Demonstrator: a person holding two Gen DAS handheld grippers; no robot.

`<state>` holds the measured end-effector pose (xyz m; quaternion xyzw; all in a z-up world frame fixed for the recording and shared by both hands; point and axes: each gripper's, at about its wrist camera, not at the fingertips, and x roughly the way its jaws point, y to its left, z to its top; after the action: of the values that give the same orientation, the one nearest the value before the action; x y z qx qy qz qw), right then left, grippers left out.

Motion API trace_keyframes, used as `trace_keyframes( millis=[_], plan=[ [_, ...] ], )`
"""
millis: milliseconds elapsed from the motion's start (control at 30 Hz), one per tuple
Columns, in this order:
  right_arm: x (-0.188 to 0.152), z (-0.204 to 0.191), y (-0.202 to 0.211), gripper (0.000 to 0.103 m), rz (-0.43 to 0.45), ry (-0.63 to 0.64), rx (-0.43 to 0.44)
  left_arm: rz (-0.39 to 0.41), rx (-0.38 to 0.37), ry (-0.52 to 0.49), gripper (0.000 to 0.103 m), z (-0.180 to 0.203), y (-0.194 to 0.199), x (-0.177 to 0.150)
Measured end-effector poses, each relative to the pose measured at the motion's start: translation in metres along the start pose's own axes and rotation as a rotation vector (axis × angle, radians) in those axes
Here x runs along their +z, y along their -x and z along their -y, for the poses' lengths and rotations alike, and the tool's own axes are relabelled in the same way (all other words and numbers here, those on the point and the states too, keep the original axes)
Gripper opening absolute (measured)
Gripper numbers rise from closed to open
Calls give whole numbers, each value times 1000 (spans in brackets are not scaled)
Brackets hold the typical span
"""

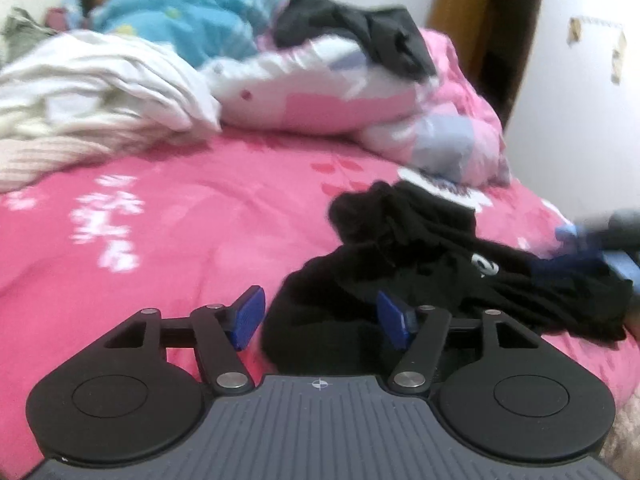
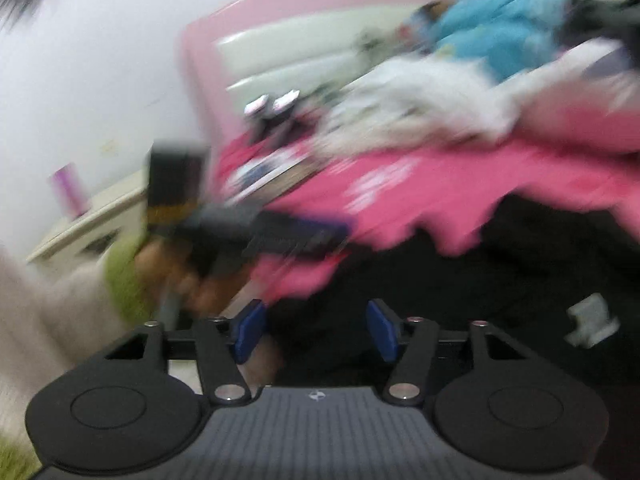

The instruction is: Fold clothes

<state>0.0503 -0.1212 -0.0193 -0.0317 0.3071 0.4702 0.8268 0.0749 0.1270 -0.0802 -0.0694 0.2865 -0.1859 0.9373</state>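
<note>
A crumpled black garment [image 1: 420,264] lies on the pink bedspread [image 1: 168,216] at the near right. My left gripper [image 1: 320,316] is open, its blue pads on either side of the garment's near edge, holding nothing. The right gripper shows blurred at the garment's far right edge in the left wrist view [image 1: 600,240]. In the blurred right wrist view my right gripper [image 2: 316,330] is open over the black garment [image 2: 460,288], which has a white tag [image 2: 592,320]. The left gripper [image 2: 256,236] and the hand holding it appear at the left there.
A pile of white clothes [image 1: 92,92] lies at the back left. A rolled pink and white quilt [image 1: 340,92] with dark clothes [image 1: 360,36] on top lies behind. A person under a blue blanket [image 1: 188,12] lies at the far back. A doorway [image 1: 504,40] is at right.
</note>
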Motion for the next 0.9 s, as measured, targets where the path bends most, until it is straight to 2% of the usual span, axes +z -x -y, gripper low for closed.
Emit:
trace_keyframes(
  millis=[100, 133, 200, 300, 400, 433, 500, 533, 567, 633, 767, 833, 900],
  plan=[
    [33, 35, -12, 65, 32, -36, -178, -38, 15, 5, 58, -1, -22, -1],
    [42, 45, -21, 65, 27, -45, -211, -38, 19, 14, 54, -2, -27, -3],
    [56, 61, -44, 72, 6, -48, -253, -15, 21, 7, 49, -2, -28, -8],
    [67, 84, -90, 76, -78, -28, -326, 30, 19, -35, 45, -2, -26, -16],
    [62, 105, -139, 75, -206, -40, -411, 68, 8, -78, 45, -2, -22, -25],
    [60, 113, -147, 73, -229, -67, -428, 71, 4, -79, 45, -2, -21, -25],
    [55, 127, -149, 50, -219, -155, -431, 77, -2, -80, 45, -2, -21, -26],
    [55, 134, -146, 38, -205, -198, -439, 79, -2, -80, 45, -2, -21, -26],
    [57, 142, -139, 17, -179, -240, -457, 81, -3, -81, 45, -2, -21, -26],
    [61, 158, -120, 16, -97, -331, -477, 85, -5, -87, 44, -2, -22, -26],
    [63, 184, -64, 15, 157, -492, -505, 88, -12, -100, 44, 0, -24, -27],
    [63, 184, -36, 15, 271, -523, -495, 87, -18, -102, 44, 1, -25, -27],
    [63, 177, -17, 15, 338, -515, -486, 84, -28, -93, 44, 3, -27, -26]
  ],
)
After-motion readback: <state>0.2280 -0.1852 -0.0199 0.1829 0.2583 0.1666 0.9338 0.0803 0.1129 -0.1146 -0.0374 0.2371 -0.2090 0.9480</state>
